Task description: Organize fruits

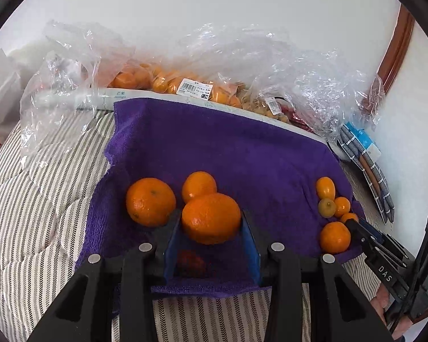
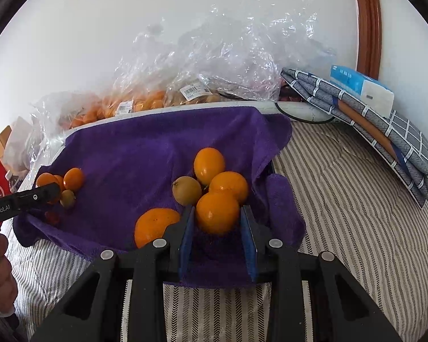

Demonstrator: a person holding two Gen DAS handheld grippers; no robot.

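- My left gripper [image 1: 211,225] has its blue pads against both sides of a large mandarin [image 1: 210,218], so I read it as clamped on that fruit, which sits low over the purple towel [image 1: 214,142].
- At ten o'clock from it lies a second mandarin [image 1: 150,201], just beside my left pad; at twelve o'clock a third mandarin [image 1: 199,186] touches the held one.
- My right gripper [image 2: 217,219] is closed on a small kumquat [image 2: 217,212], one pad against each flank (the fruit fills the gap).
- Around it cluster a greenish kumquat [image 2: 187,190] at eleven o'clock and two orange kumquats [image 2: 209,165] between twelve and one; a small mandarin [image 2: 154,225] lies at eight o'clock, just beside my left finger.
- So the sorting looks under way: big fruit to the towel's left, small to its right.
- To do this step well, I judge I should settle each fruit onto the towel before I part the pads, since round fruit will roll.
- I should spread the pads only a little, then draw straight back, so I nudge no neighbour.
- Beyond the towel, at twelve o'clock, plastic bags [image 1: 208,65] hold more fruit against the wall (that is my supply).
- The striped bedcover [image 2: 342,199] lies under everything.
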